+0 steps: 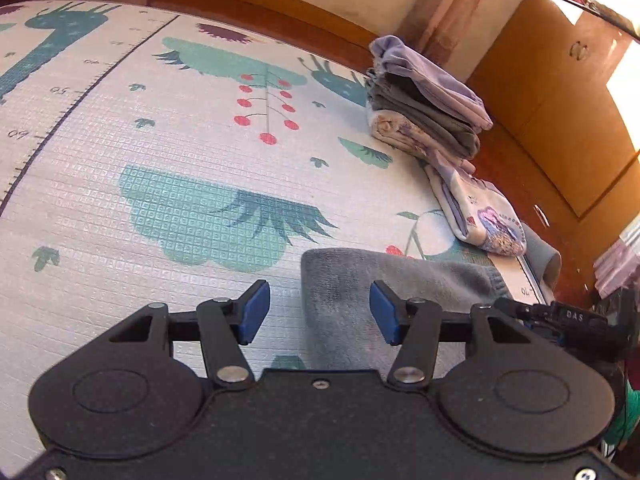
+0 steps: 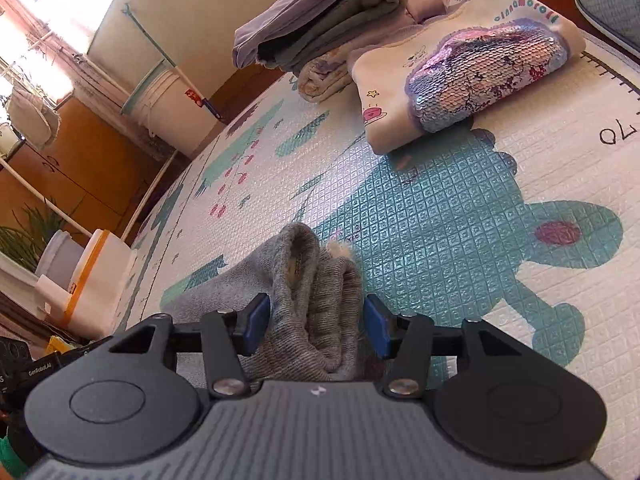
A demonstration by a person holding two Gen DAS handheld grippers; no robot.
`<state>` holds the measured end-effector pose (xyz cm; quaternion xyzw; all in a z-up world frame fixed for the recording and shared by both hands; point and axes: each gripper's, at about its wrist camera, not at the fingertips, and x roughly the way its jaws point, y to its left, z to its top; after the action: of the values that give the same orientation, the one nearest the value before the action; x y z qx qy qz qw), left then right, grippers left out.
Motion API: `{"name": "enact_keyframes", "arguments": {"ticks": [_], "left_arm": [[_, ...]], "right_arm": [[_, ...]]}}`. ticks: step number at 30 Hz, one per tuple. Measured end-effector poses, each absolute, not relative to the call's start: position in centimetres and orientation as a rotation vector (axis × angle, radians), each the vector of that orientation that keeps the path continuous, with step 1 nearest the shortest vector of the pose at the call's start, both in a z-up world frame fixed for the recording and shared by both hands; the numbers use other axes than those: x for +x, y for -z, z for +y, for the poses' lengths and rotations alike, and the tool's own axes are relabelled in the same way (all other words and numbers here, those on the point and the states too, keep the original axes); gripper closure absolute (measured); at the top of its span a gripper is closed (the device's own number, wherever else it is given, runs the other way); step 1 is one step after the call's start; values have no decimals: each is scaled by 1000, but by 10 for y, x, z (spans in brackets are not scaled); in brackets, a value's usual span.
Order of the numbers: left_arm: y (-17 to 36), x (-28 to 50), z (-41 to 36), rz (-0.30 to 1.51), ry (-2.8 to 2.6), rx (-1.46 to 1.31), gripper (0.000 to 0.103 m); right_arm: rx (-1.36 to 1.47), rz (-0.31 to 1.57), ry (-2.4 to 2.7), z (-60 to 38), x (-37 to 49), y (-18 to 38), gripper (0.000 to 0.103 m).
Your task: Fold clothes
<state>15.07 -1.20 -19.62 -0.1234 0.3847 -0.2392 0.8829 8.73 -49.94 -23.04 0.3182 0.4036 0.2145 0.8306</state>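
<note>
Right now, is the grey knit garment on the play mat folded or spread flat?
Folded, loosely: the grey knit garment bunches in doubled layers between the open right tongs.

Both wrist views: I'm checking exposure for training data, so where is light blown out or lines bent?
Left wrist view: sunlight washes out the orange wooden cabinet at upper right; the patterned foam play mat bows. Right wrist view: the bright window is overexposed at upper left; the mat's ruler line curves.
</note>
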Motion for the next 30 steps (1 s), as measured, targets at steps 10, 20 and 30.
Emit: {"name": "enact_keyframes", "arguments": {"ticks": [10, 20, 30], "left_arm": [[210, 105, -128, 704, 798, 602, 50], [229, 95, -155, 668, 749, 801, 89], [269, 39, -174, 304, 395, 1031, 95]], "right_arm": [[675, 873, -488, -493, 90, 231, 49], [656, 846, -534, -494, 91, 226, 50], [697, 812, -430, -501, 78, 206, 48]]}}
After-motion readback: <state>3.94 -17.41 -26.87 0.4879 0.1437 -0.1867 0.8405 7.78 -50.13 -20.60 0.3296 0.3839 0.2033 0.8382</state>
